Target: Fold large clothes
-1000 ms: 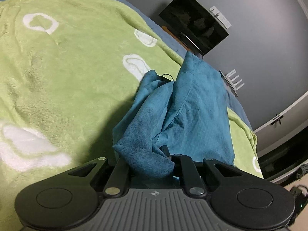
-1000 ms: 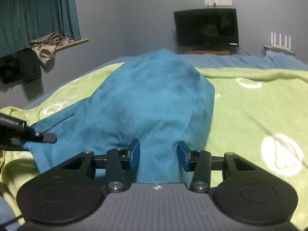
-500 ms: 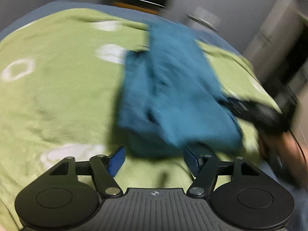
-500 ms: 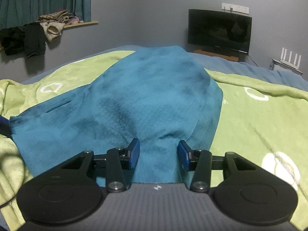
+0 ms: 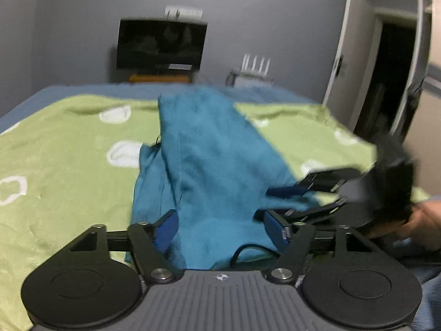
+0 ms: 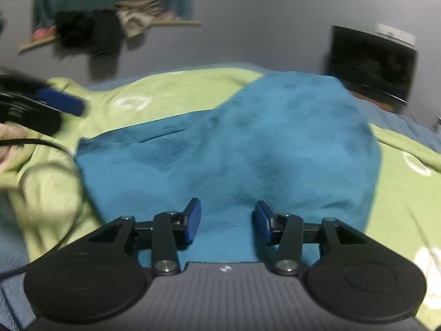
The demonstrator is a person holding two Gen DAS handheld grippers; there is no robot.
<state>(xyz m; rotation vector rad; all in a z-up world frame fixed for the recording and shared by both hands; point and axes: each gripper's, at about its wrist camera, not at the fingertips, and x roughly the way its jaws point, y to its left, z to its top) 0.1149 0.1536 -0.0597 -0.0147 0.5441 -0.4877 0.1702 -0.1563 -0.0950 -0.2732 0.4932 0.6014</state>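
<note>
Left gripper [image 5: 222, 227]: matte black frame, two round black discs at the near corners, a ribbed grey centre plate with a small white emblem. Blue pads line the fingers [image 5: 166, 230]. A silver screw head sits at the base of each linkage arm. A thin black cable loops just ahead of the plate.

Right gripper [image 6: 227, 223]: same black frame, discs, ribbed grey plate, blue pads, silver screws. Bare skin shows behind it in the left view, blurred.

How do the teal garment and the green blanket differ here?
The teal garment is plain, while the green blanket carries white ring shapes. The garment lies bunched in a small heap; the blanket spreads across the bed beneath it. Both look soft and fleecy. Left gripper and right gripper are both open.
</note>
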